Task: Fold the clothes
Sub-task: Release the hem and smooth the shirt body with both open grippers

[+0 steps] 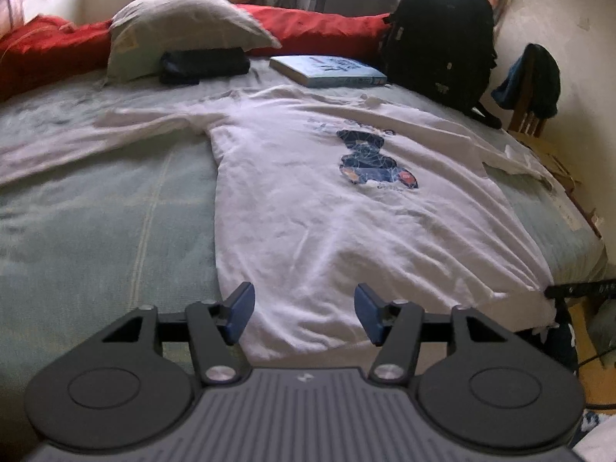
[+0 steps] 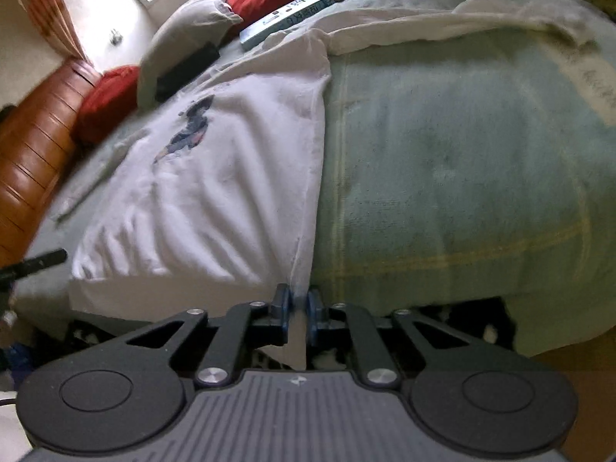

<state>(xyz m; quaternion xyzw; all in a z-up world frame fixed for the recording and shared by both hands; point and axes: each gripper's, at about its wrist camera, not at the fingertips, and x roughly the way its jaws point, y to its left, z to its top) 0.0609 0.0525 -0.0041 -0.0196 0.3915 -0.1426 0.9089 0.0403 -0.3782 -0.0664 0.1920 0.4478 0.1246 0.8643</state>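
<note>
A white long-sleeved shirt (image 1: 308, 200) with a dark blue print lies face up, spread flat on the pale green bed cover, sleeves out to both sides. My left gripper (image 1: 305, 299) hovers over the near hem towards its left corner. It is open, its blue pads wide apart with hem cloth under the gap and no pad touching. In the right wrist view the shirt (image 2: 215, 177) runs away to the upper left. My right gripper (image 2: 298, 302) is shut on the hem's right corner, a thin fold of white cloth pinched between its pads at the bed's edge.
A grey pillow (image 1: 184, 27), a black pouch (image 1: 204, 65) and a blue book (image 1: 327, 71) lie beyond the collar. A black backpack (image 1: 439, 38) stands at the far right, before a red bolster (image 1: 315, 27). A chair with clothes (image 1: 533, 84) stands beside the bed.
</note>
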